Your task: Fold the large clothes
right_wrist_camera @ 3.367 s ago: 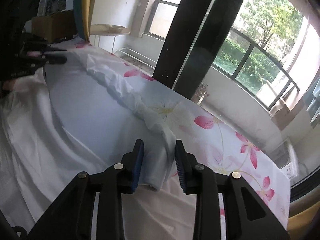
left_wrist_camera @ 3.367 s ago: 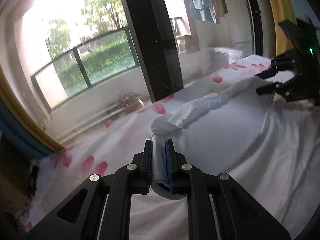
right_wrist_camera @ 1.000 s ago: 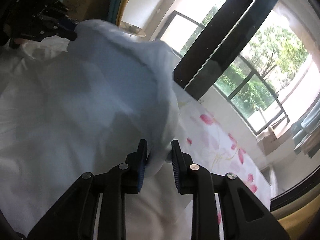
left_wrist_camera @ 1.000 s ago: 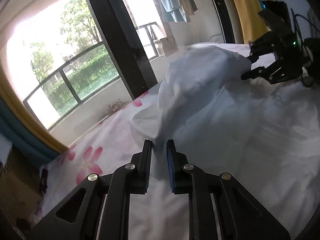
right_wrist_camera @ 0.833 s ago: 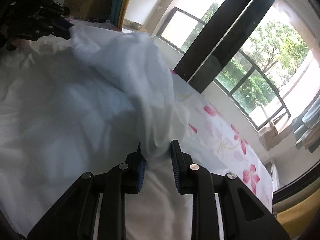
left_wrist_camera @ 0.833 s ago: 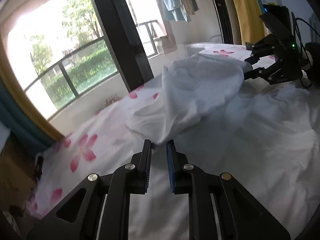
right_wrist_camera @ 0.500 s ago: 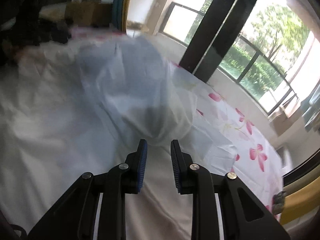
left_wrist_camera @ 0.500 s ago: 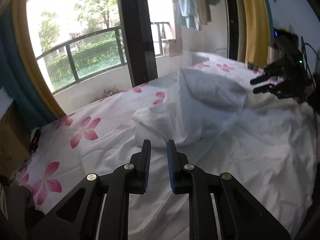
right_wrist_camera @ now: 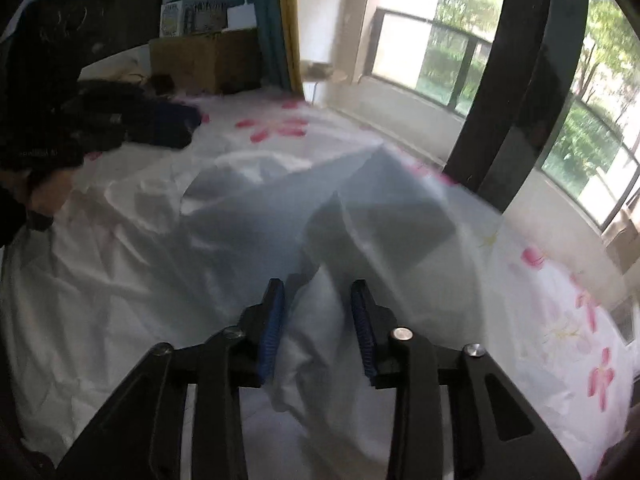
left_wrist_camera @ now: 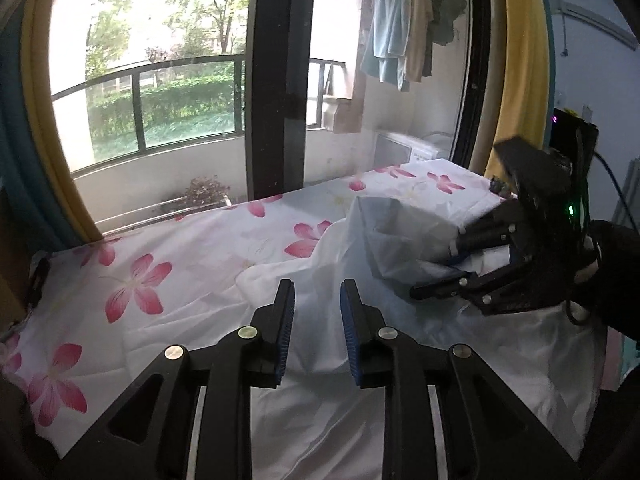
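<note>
A large white garment point(left_wrist_camera: 400, 240) lies rumpled on the flower-print bed sheet point(left_wrist_camera: 140, 288), with part of it folded over into a heap. My left gripper point(left_wrist_camera: 317, 286) hovers just short of the heap; its jaws are opening and hold nothing. In the left wrist view my right gripper point(left_wrist_camera: 434, 270) reaches in from the right, cloth bunched between its fingers. In the blurred right wrist view my right gripper point(right_wrist_camera: 317, 286) is closing on an upright fold of the garment point(right_wrist_camera: 260, 220) that fills the gap between its blue pads.
A window with a black post point(left_wrist_camera: 276, 80) and a yellow curtain point(left_wrist_camera: 516, 80) runs along the bed's far edge. Clothes point(left_wrist_camera: 400, 40) hang outside. A dark clothing pile point(right_wrist_camera: 168, 124) lies on the far left of the bed, below cardboard boxes point(right_wrist_camera: 200, 60).
The lifted garment edge was carried over and dropped into a heap. My left jaws let go of it and widened. My right gripper released it, then moved onto a new fold.
</note>
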Demonstrator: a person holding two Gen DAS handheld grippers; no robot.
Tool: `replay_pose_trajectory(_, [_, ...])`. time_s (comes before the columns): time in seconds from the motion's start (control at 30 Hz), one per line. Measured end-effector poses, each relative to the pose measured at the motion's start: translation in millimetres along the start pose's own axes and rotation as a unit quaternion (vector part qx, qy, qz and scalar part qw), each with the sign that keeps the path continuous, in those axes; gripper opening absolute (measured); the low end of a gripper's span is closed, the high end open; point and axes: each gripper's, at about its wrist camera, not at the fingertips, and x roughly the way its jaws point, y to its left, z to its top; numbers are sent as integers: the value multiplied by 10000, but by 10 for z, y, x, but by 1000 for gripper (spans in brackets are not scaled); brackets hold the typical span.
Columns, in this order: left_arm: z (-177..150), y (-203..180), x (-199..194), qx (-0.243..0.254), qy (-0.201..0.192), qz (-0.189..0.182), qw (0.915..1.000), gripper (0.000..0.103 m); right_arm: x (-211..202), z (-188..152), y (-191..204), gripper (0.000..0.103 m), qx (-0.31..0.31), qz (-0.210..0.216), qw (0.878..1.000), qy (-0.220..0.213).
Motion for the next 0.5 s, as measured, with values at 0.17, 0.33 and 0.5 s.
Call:
replay_pose_trajectory(0.17, [171, 18, 169, 26, 103, 8, 9999, 25, -211, -139, 94, 1, -125, 403, 9990, 141])
replay_pose_trajectory(0.33, [386, -104, 480, -43, 242, -328, 9992, 26, -447, -348, 152, 2, 92, 485, 9980, 391])
replay_pose_trajectory(0.5, [319, -387, 961, 130, 933, -611, 9937, 26, -519, -537, 147, 3, 273, 226, 9966, 738])
